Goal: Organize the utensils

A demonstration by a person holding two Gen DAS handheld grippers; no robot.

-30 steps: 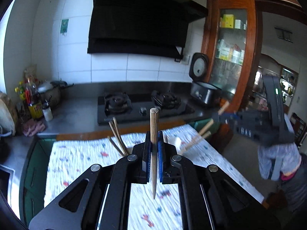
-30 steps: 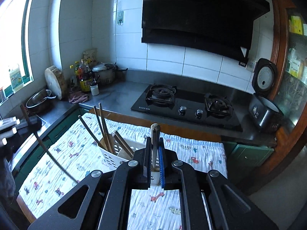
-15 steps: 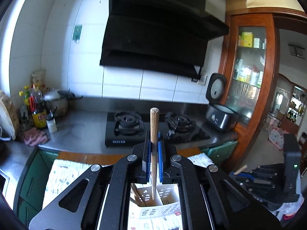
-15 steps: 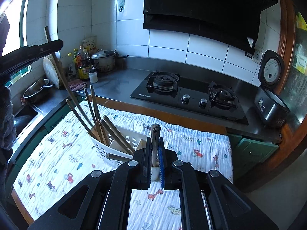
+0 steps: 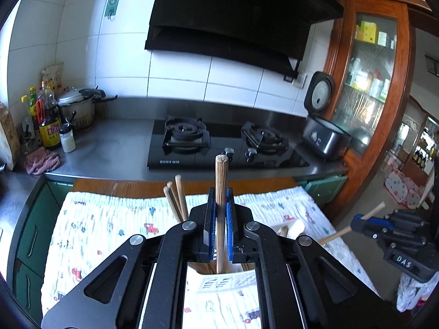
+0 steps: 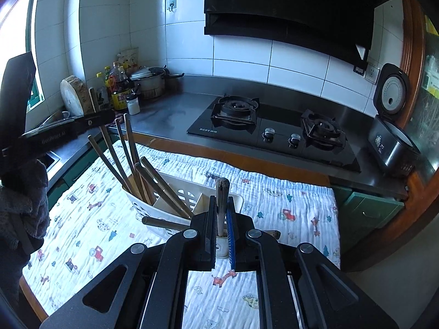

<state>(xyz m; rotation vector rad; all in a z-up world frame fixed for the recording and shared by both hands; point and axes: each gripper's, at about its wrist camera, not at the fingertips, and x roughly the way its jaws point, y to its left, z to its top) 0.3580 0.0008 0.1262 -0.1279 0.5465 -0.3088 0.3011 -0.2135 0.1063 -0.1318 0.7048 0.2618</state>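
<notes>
Both grippers lower utensils toward the white caddy (image 6: pixel 175 205) on the patterned cloth (image 6: pixel 274 205).
Left gripper (image 5: pixel 219 235) clamps a chopstick (image 5: pixel 221 205) upright, tip just above the caddy; right gripper (image 6: pixel 221 235) clamps a spoon handle (image 6: pixel 221 203), also upright. Next, I judge: sink, then release.

Behind the patterned cloth (image 5: pixel 104 235) spread over the table, a steel worktop (image 5: pixel 115 150) with a black two-burner gas hob (image 5: pixel 219 148) set into it. Above, a black extractor hood (image 5: pixel 233 16) against white wall tiles (image 5: pixel 123 54). At the left end, a dark sauce bottle (image 5: pixel 49 126), a small white shaker (image 5: pixel 67 141) just beside it, a lidded steel pot (image 5: pixel 78 108) behind, a crumpled pinkish rag (image 5: pixel 41 161) in front. At the right end, a dark rice cooker (image 5: pixel 325 134) with lid raised, next to a wood-framed glass cabinet (image 5: pixel 367 82). Near the window, a round wooden chopping block (image 6: pixel 74 97) leaning upright.
</notes>
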